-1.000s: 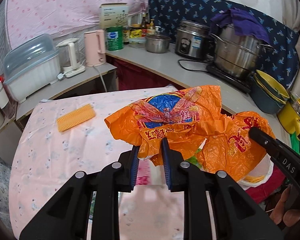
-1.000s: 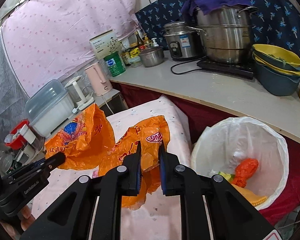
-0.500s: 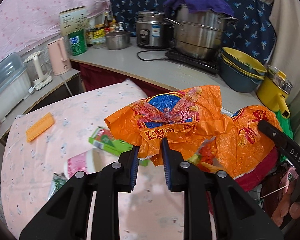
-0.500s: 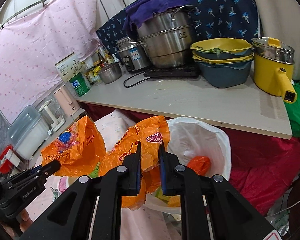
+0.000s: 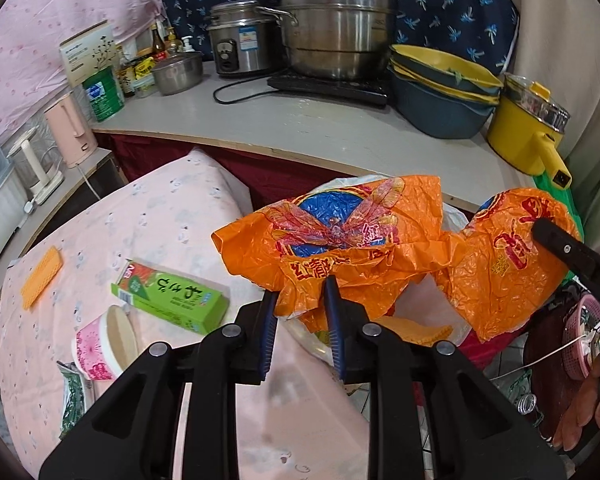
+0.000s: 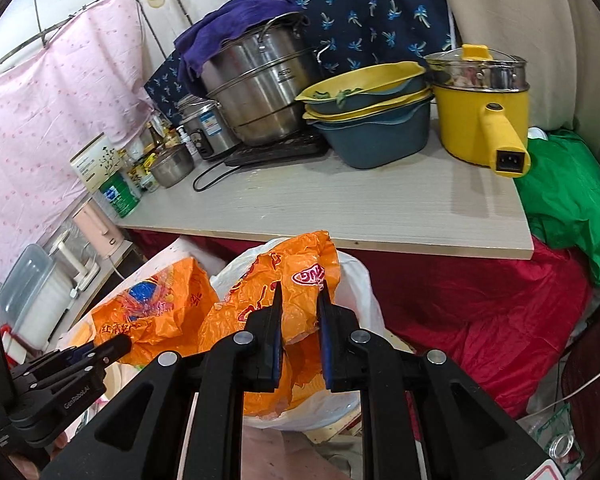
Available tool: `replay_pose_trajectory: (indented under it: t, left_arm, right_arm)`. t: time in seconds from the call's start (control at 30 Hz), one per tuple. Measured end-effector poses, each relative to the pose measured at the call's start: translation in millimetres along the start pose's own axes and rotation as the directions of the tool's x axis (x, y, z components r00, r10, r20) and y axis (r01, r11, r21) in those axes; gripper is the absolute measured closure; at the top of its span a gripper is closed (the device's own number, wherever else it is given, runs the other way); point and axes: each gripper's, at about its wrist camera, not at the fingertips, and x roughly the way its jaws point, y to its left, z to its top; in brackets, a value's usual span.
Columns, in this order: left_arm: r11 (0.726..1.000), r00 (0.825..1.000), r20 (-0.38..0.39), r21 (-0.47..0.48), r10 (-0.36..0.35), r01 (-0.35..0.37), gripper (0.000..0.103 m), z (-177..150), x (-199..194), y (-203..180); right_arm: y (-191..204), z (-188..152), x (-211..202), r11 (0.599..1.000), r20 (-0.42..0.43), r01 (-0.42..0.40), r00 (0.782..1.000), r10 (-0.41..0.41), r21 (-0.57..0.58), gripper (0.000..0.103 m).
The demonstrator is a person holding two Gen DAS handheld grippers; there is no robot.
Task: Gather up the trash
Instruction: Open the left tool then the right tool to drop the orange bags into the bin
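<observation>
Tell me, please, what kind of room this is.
Probably a small home kitchen. A large steel steamer pot stands on a cooktop beside a rice cooker, and stacked basins and a yellow electric pot share the same counter.

A grey-white counter curves along the back, skirted below with dark red cloth. Behind it hangs navy fabric printed with blue palm trees; to the left a pink dotted curtain covers the wall. In the right corner hangs a plain cream drape. A lower side shelf steps down at the left. A table under a pale pink flowered cloth fills the foreground. Light-coloured floor tiles show at lower right. Lighting is soft and even.
</observation>
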Motion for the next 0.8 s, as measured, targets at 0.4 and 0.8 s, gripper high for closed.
replay_pose_trajectory:
  t: [0.4,0.8]
  left_arm:
    - [1.0,1.0,-0.006,0.015,-0.006,0.006,0.055,6.8,25.5,-20.0]
    - [0.998,1.0,0.0,-0.061,0.022,-0.022,0.046,5.8,28.0,6.8]
  right_arm:
    - [-18.1,2.9,9.0,0.999,-0.004,0.029,1.0,-0.029,0.018,0.089]
    - [-1.7,5.6,27.7,1.0,-0.021,0.005,1.0,-0.005,-0.004,0.088]
